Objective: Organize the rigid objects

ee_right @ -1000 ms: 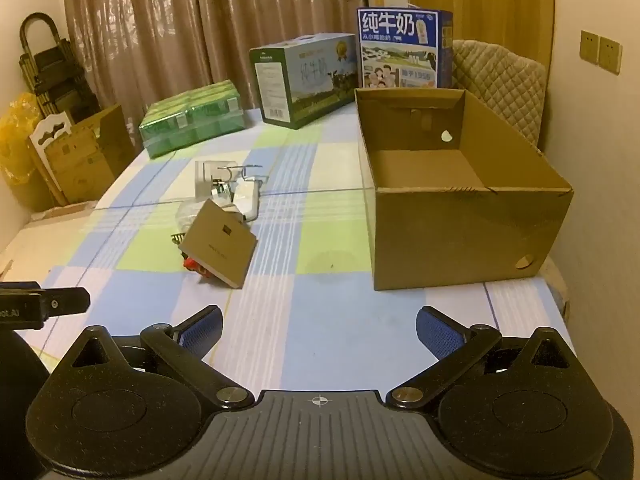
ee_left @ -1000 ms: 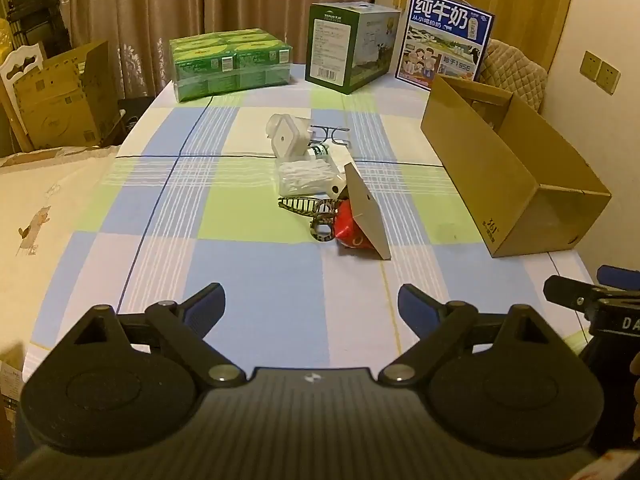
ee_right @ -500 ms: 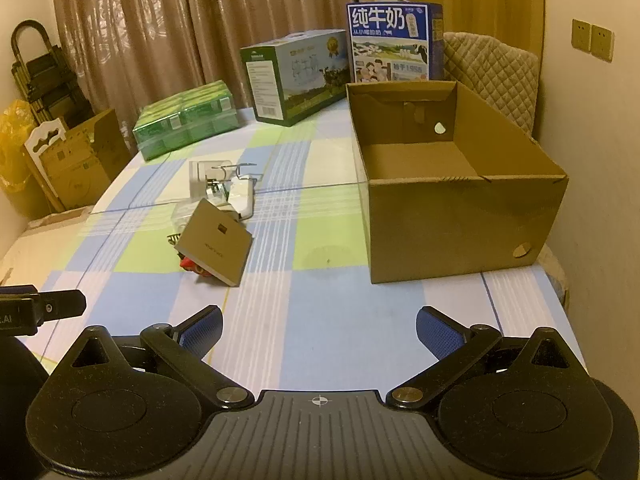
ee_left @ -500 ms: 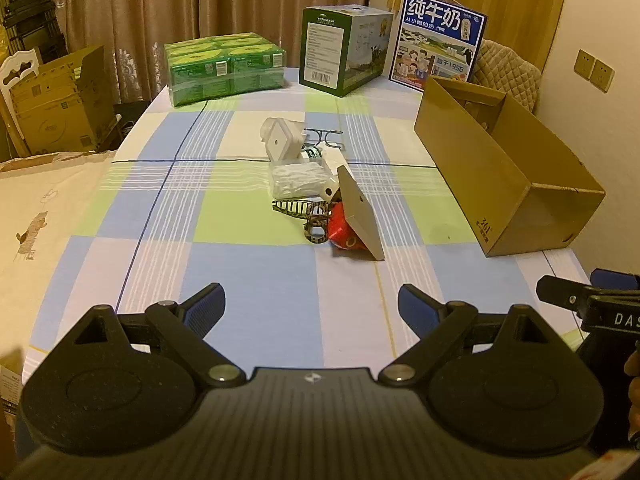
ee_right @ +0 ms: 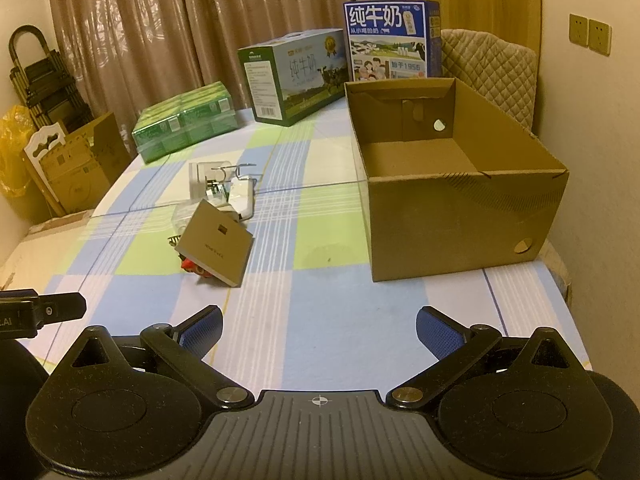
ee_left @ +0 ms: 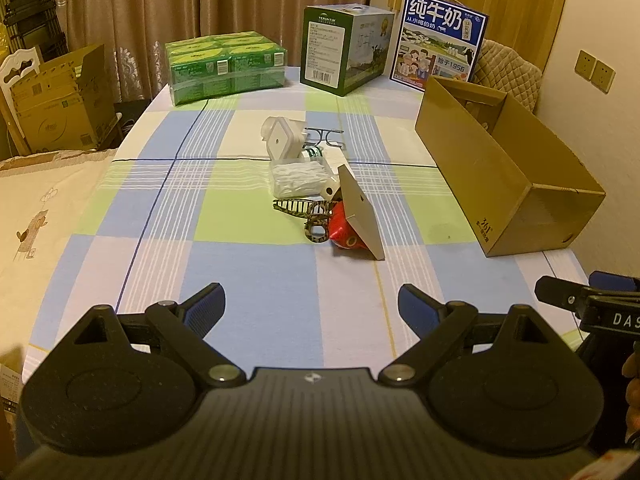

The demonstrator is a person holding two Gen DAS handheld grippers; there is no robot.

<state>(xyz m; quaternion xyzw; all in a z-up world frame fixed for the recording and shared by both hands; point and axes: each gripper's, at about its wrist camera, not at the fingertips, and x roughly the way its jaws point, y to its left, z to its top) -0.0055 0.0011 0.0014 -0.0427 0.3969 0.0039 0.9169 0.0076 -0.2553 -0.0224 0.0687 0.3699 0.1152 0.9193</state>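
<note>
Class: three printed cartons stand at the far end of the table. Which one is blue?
The tall milk carton directly behind the open cardboard box is blue; the boxed carton and the shrink-wrapped pack are green.

Surface wore a blue, green and white checked cloth point(ee_left: 248, 272). Plain brown cardboard box point(ee_right: 460, 216); grey-tan square card point(ee_right: 216, 248) over a red round object point(ee_left: 344, 232); green wrapped packs point(ee_left: 226, 66).
</note>
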